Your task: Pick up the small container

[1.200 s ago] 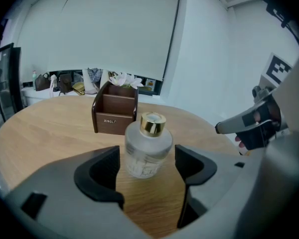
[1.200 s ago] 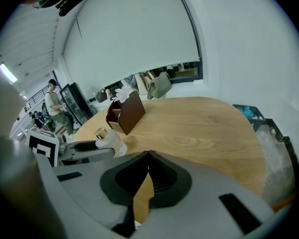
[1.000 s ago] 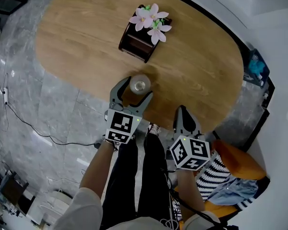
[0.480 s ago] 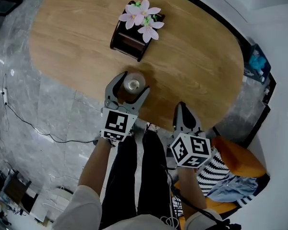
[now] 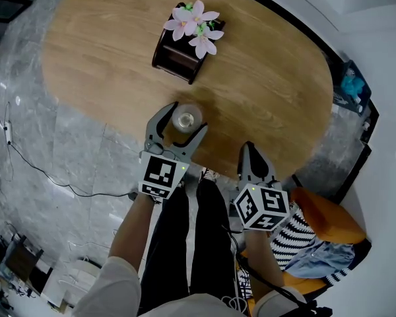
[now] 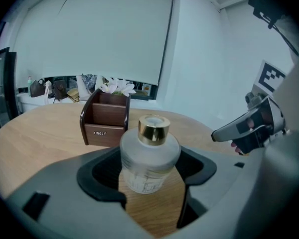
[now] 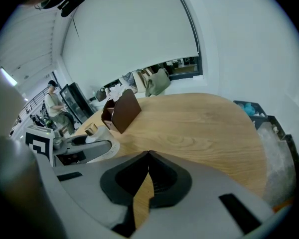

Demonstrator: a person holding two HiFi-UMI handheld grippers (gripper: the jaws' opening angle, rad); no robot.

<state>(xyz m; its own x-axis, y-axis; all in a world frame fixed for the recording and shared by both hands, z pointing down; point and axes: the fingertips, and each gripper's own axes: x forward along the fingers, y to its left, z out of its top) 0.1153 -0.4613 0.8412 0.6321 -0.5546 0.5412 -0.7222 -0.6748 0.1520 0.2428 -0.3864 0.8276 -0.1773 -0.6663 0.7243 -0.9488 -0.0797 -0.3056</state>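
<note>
Currently, left tongs [image 5: 185,119] level over the near edge of the desk [image 5: 270,84], jaws wide apart. Bottle [image 6: 149,156] stands upright on the desk between them: frosted glass, gold cap, faint print low on the body. Left gripper view shows a dark pad to either side of the bottle. Head view shows a gap on both sides, so the jaws surround it without clamping. Bare wood shows under the bottle and back toward the tongs' throat.

Right tongs [image 7: 148,154] sit to the right of the left pair, also at the near desk edge, well apart from the bottle. Jaws closed, tips meeting, nothing between them. Only desk wood shows through the slit below the tips. Right gripper view catches the left tongs off to its left, gold cap just visible there.

Beyond the left tongs, past the bottle: brown organizer [image 5: 183,50], open compartments, white lettering on its near face. Pale pink flowers [image 5: 197,24] lie over its far end. Organizer is near the bottle but not touching it.

Marker cube on each pair: left [image 5: 162,176], right [image 5: 262,208]. Behind the tongs, legs in black trousers [image 5: 185,243]. Grey stone floor [image 5: 66,150] lies to the left of the left tongs, with a thin cable [image 5: 33,170] across it.
</note>
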